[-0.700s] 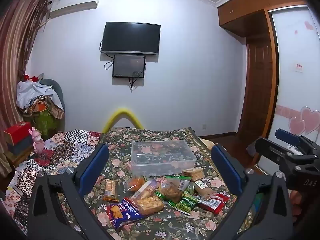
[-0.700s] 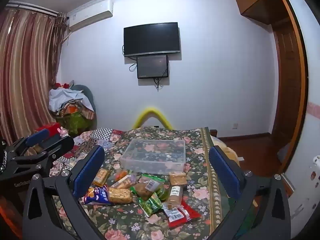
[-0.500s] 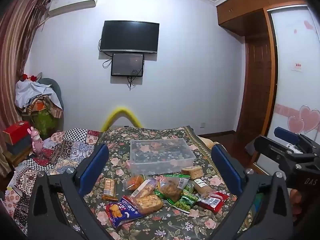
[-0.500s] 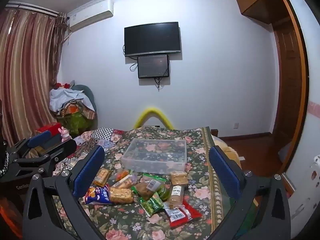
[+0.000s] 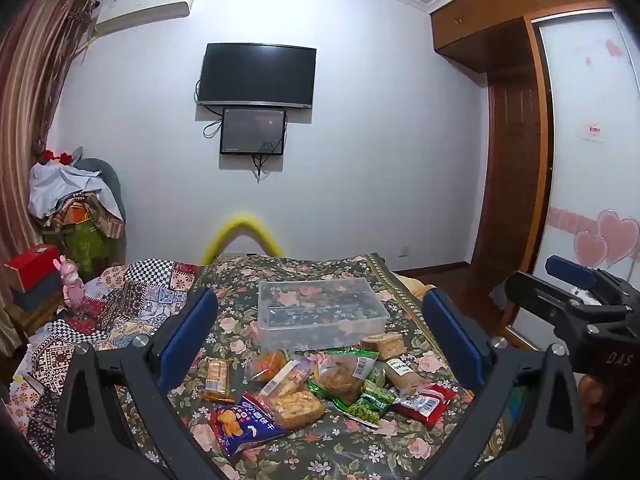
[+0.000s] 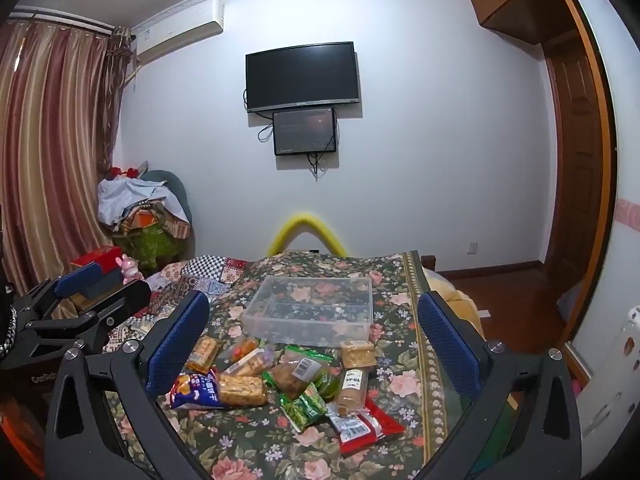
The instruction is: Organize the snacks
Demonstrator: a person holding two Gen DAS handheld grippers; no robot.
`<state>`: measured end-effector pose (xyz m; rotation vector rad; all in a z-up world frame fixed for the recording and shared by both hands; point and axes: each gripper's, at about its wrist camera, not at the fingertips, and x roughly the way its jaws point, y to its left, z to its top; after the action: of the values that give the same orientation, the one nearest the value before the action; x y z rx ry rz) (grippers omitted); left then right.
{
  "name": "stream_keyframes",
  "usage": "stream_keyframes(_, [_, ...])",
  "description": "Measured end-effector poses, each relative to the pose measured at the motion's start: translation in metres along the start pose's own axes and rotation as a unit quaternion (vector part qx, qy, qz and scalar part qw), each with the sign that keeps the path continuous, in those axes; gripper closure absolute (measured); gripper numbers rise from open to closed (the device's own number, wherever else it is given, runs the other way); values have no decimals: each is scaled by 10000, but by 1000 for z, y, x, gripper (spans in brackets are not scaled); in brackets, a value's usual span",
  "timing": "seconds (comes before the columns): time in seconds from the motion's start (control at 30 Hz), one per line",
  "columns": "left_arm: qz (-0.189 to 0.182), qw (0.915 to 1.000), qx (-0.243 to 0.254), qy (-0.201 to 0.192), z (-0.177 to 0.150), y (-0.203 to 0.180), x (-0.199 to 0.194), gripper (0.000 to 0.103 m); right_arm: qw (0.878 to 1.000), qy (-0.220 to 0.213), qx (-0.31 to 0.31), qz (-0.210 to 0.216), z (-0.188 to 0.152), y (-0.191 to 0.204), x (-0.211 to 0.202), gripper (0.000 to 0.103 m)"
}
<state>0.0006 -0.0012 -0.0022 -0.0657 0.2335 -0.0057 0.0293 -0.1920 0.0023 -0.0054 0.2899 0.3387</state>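
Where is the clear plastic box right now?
In both wrist views the clear plastic box sits mid-frame on the floral bedspread, just behind the pile of snack packets and in front of the yellow arch.

One clear bin [image 5: 320, 312], two screens [image 5: 258, 74].

"das" on right claw [image 5: 568, 280]
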Motion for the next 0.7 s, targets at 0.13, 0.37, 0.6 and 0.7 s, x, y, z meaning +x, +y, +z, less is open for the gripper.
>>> stream_keyframes(0.13, [12, 10000, 26, -17, 2, -1, -2, 0, 10000, -1, 27, 17, -2, 1, 2, 0])
stream_keyframes(0.37, [-3, 10000, 25, -18, 1, -2, -1, 0, 10000, -16, 36, 22, -1, 1, 0, 0])
stream_keyframes(0.6, [-13, 10000, -10, -22, 1, -2, -2, 0, 10000, -38, 38, 41, 0, 2, -2, 0])
stream_keyframes(0.7, [-3, 10000, -11, -27, 2, -2, -2, 0, 10000, -39, 36, 41, 0, 2, -3, 0])
